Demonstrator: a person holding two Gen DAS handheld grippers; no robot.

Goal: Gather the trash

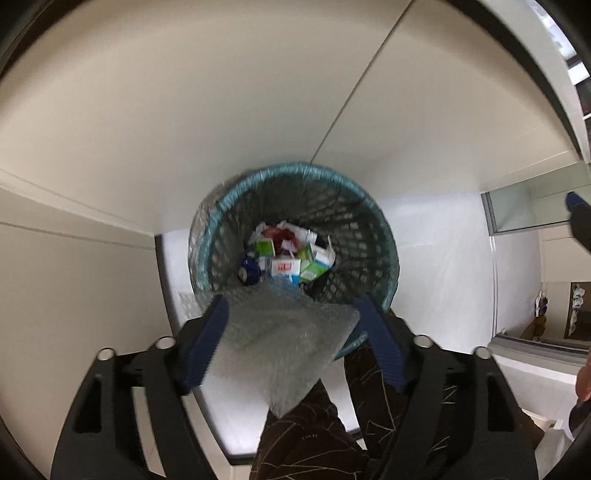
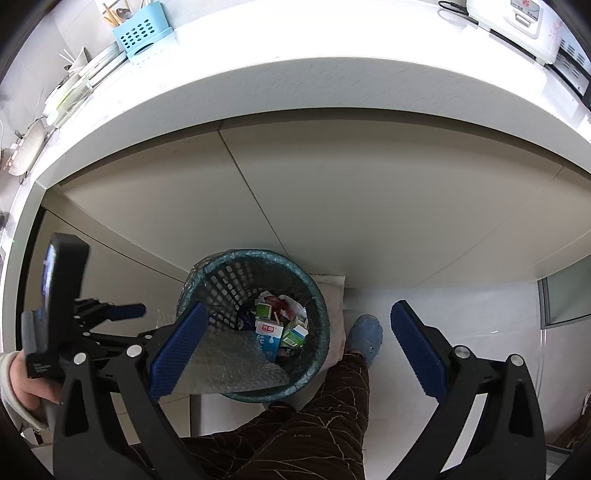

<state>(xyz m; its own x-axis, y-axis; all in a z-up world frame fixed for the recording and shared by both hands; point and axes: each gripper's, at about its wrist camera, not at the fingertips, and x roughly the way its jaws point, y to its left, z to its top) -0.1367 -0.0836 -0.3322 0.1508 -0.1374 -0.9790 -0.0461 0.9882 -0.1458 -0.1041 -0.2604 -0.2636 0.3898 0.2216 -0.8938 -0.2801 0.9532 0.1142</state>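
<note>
Jaws of the left gripper (image 1: 295, 339) are being held spread, bubble wrap (image 1: 280, 350) lying loose between them above the trash basket (image 1: 384, 236). Right gripper (image 2: 295, 347) jaws are being kept wide apart, empty.

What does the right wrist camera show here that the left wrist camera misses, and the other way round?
Only the right wrist view shows the countertop with a blue utensil caddy, the person's blue slipper, and the left gripper from the side. Only the left wrist view shows the bubble wrap sheet lying loose between the left gripper's open pads. Both show the teal mesh bin holding cartons, the bubble wrap over its rim, and a patterned brown trouser leg.
</note>
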